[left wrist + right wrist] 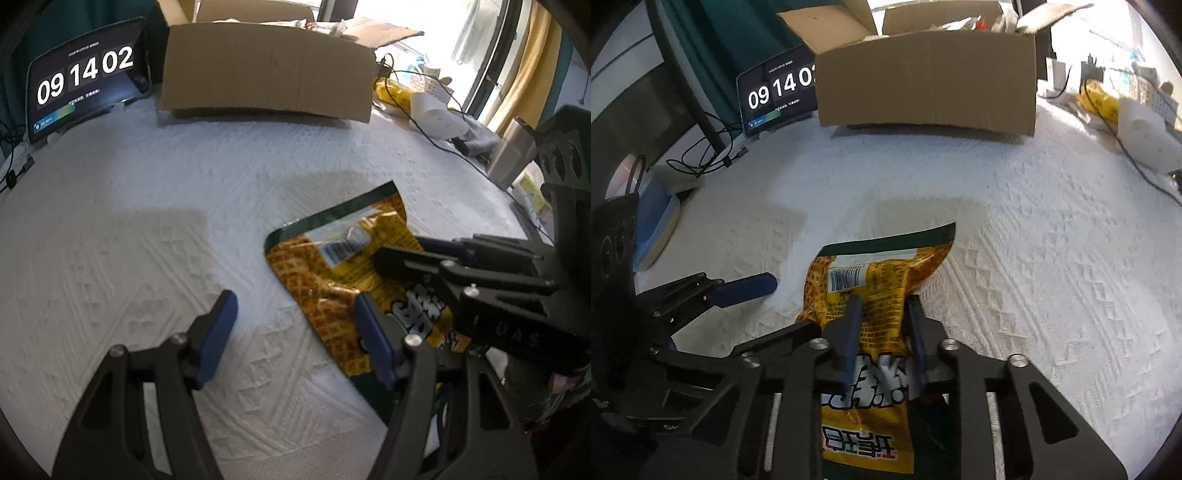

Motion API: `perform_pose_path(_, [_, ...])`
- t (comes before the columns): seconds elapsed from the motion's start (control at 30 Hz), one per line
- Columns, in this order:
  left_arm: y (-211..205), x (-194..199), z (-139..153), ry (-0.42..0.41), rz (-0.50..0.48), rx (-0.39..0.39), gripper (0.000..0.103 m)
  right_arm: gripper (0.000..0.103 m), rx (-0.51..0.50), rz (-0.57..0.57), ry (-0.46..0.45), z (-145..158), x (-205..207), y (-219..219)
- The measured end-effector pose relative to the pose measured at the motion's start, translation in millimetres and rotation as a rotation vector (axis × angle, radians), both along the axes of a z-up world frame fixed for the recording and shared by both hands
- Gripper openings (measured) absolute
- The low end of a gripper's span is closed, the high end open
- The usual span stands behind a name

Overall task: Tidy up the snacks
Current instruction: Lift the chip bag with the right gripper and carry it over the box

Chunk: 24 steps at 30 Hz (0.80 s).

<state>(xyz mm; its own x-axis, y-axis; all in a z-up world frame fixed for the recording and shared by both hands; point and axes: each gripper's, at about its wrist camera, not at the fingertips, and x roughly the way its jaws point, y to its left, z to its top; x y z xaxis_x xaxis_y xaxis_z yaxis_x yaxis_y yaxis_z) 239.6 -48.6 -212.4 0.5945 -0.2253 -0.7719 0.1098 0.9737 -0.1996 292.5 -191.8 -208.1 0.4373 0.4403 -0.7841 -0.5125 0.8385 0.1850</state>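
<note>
The snack bag, yellow with a dark green edge, sits pinched between the blue pads of the right gripper, its far end just above the white cloth. The left gripper hangs spread wide beside it, holding nothing. Farther back stands a cardboard box, with a clock tablet to its left.

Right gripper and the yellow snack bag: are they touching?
Touching. The right wrist view shows the right gripper with both blue fingers pinching the yellow snack bag, its film bunched between them.
</note>
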Motion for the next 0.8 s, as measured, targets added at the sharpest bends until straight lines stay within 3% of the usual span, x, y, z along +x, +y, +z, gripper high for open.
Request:
perform_pose_path(0.47, [31.3,-2.8,32.3,-0.064,0.059,-0.047,0.067,0.019,-0.041,-0.031,-0.162,45.6,-4.2,1.2])
perform_pose_path(0.8, [49.8,5.8,74.5,-0.171,0.091,-0.028,0.067,0.019,-0.015,-0.088,-0.273,89.8,8.7,-10.5])
